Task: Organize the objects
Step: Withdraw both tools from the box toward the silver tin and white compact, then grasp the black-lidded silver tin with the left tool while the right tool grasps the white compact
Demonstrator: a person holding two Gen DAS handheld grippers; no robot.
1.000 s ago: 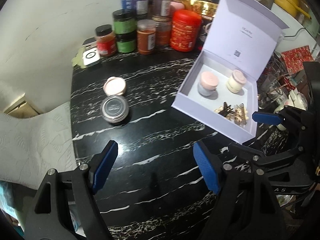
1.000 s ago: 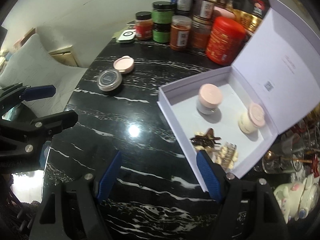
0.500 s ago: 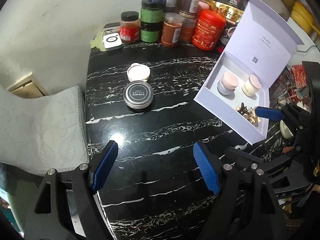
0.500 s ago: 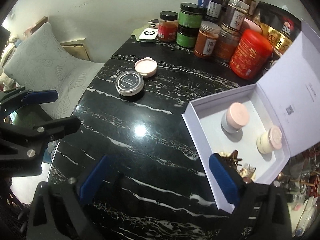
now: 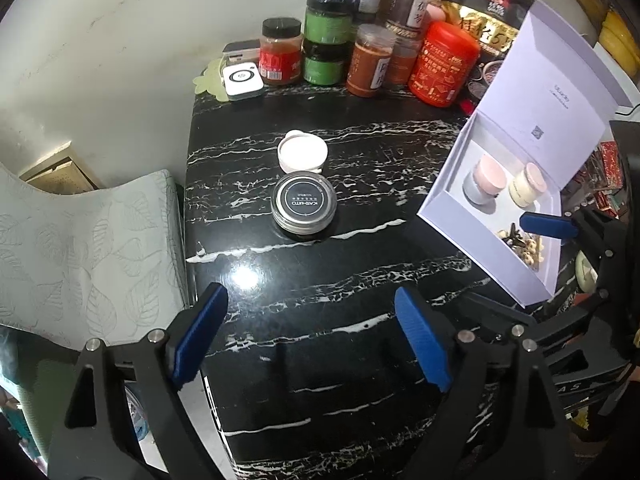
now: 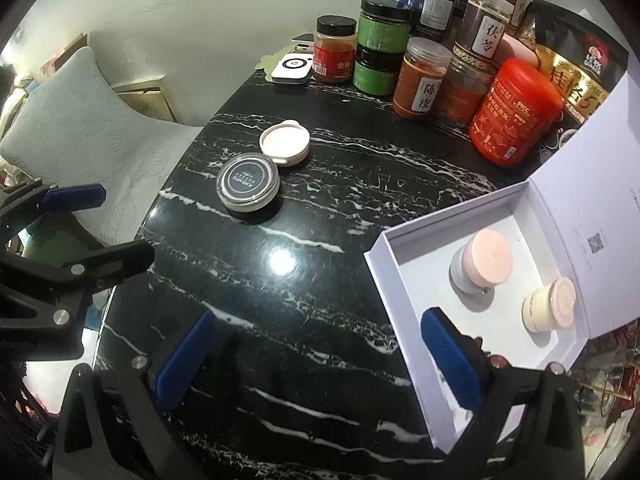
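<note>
A round tin with a black lid [image 5: 303,208] [image 6: 248,182] sits on the black marble table, touching a pink compact [image 5: 302,155] [image 6: 284,142] behind it. At the right, an open lavender box [image 5: 452,224] [image 6: 400,280] holds a pink-lidded grey jar [image 5: 486,182] [image 6: 484,266], a cream jar [image 5: 527,190] [image 6: 550,304] and hair clips [image 5: 520,242]. My left gripper [image 5: 310,300] hovers in front of the tin, its jaws opening around nothing. My right gripper [image 6: 320,320] hangs by the box's near corner, also opening and empty.
Several spice jars [image 5: 366,60] and a red canister [image 5: 442,66] line the table's back edge, with a white square device [image 5: 242,78] at the back left. A leaf-patterned cushion [image 5: 80,248] lies past the table's left edge. Clutter crowds the right.
Both views have shifted left, so the tin and compact are now nearer the middle. The right gripper's jaws have spread much wider; the left's have widened slightly. The objects have stayed put.
</note>
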